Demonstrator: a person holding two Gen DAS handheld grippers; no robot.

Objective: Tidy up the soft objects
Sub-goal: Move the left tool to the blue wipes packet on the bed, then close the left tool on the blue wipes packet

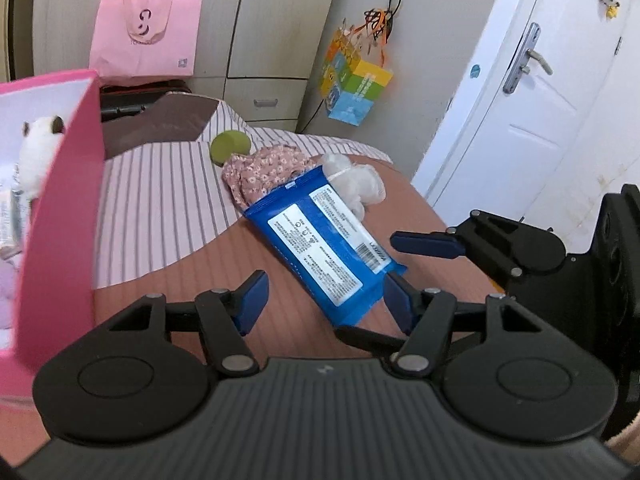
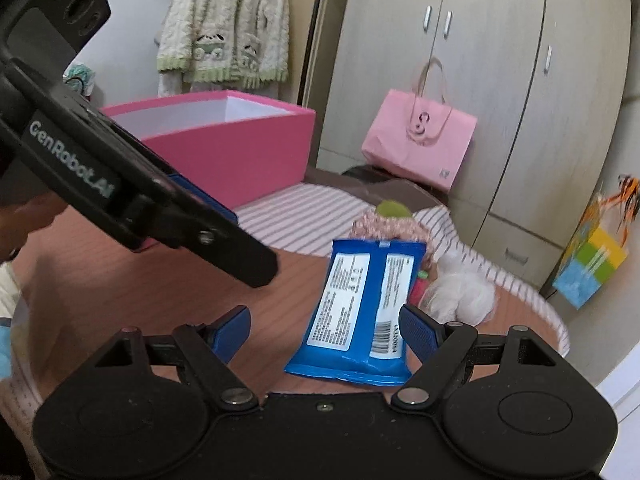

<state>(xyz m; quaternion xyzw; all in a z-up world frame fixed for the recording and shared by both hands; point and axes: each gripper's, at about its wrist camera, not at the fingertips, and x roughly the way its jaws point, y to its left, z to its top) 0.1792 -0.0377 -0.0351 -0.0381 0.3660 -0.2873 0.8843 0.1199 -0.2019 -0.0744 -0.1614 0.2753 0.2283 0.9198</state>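
A blue wipes pack [image 1: 320, 240] lies label up on the reddish-brown bed cover, its far end resting on a floral cloth [image 1: 264, 172]. My left gripper [image 1: 325, 298] hovers open over the pack's near end. Its right pad is beside the pack's corner and its left pad is well clear. In the right wrist view, the pack [image 2: 360, 308] sits between the open fingers of my right gripper [image 2: 326, 330], with the right pad at the pack's edge. A white fluffy toy [image 1: 356, 180] and a green ball [image 1: 230, 146] lie beyond the cloth. One finger [image 2: 240, 252] of the left gripper crosses the right wrist view.
An open pink box [image 1: 60, 200] stands on the bed at left, holding a white plush. A striped sheet [image 1: 160, 200] covers the far part of the bed. A pink bag [image 1: 146, 36] leans against the wardrobe. A colourful gift bag [image 1: 356, 88] hangs by the white door [image 1: 540, 100].
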